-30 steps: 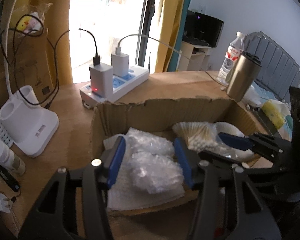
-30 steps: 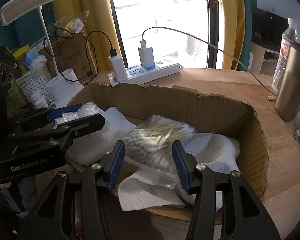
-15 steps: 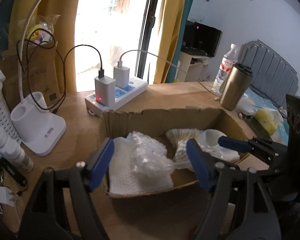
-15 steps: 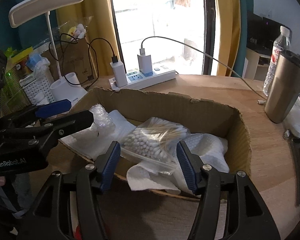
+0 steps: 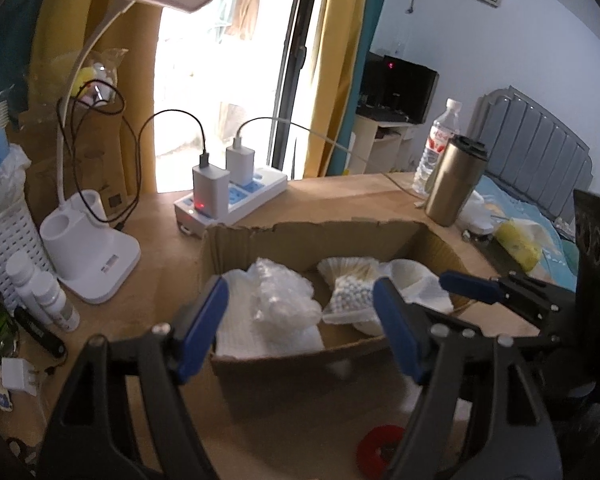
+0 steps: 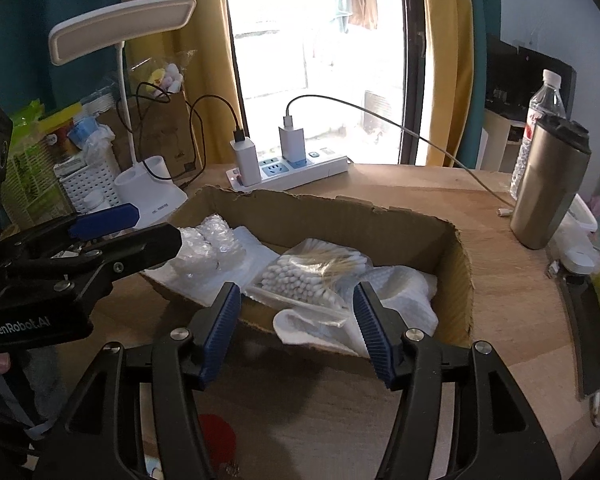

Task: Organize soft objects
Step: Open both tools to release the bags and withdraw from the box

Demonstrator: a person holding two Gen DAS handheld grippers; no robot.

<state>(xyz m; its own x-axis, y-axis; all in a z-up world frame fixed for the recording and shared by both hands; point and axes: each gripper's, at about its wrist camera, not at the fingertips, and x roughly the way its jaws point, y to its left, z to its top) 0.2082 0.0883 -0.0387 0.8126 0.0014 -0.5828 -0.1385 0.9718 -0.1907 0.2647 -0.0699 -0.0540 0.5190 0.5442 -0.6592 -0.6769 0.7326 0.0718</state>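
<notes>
A torn cardboard box (image 5: 300, 236) (image 6: 456, 280) stands on the wooden table. Inside lie a clear bubble-wrap wad (image 5: 282, 300) (image 6: 208, 242), white foam sheets (image 5: 244, 332) (image 6: 400, 292) and a bag of cotton swabs (image 5: 350, 294) (image 6: 308, 272). My left gripper (image 5: 300, 324) is open and empty, in front of and above the box's near edge. My right gripper (image 6: 296, 326) is open and empty, in front of the box near the swab bag. Each gripper shows in the other's view (image 5: 496, 292) (image 6: 112, 228).
A power strip with chargers (image 5: 228, 196) (image 6: 288, 168) lies behind the box. A white desk lamp base (image 5: 88, 244) (image 6: 148, 190) and white basket (image 5: 4, 240) stand left. A steel tumbler (image 5: 452, 184) (image 6: 548, 196) and water bottle (image 6: 540, 120) stand right.
Both grippers have drawn back and up from the box and opened wider. The bubble wrap and swab bag stay in the box.
</notes>
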